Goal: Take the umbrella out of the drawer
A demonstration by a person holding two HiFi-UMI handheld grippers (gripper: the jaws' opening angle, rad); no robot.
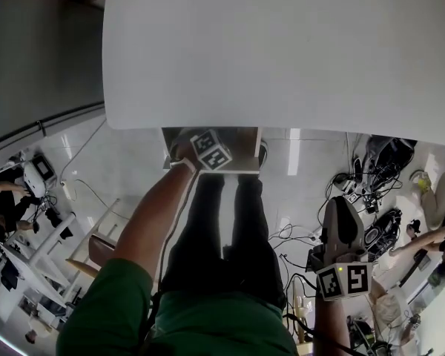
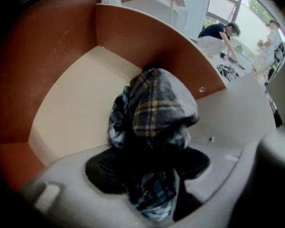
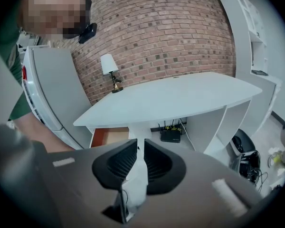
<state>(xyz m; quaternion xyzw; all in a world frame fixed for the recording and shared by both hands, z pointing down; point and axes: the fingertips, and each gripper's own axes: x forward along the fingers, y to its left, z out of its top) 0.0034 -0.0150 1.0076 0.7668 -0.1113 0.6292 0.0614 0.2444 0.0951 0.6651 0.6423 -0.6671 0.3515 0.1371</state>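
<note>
Umbrella (image 2: 156,108), folded in plaid fabric, fills the lower centre of the left gripper view. Its near end sits between the jaws of the left gripper (image 2: 149,167), which stand wide astride it; I judge them not yet clamped. The step in hand is the reach into the open drawer (image 2: 71,103). Next the jaws must close firmly, then lift it clear of the red-brown walls. The right gripper (image 3: 138,163), jaws nearly together and empty, faces the white table (image 3: 180,96).

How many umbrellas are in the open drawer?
1: a plaid folded umbrella in the drawer, between the jaws of the left gripper. That gripper hides the drawer's near end, so another could sit there.
</note>
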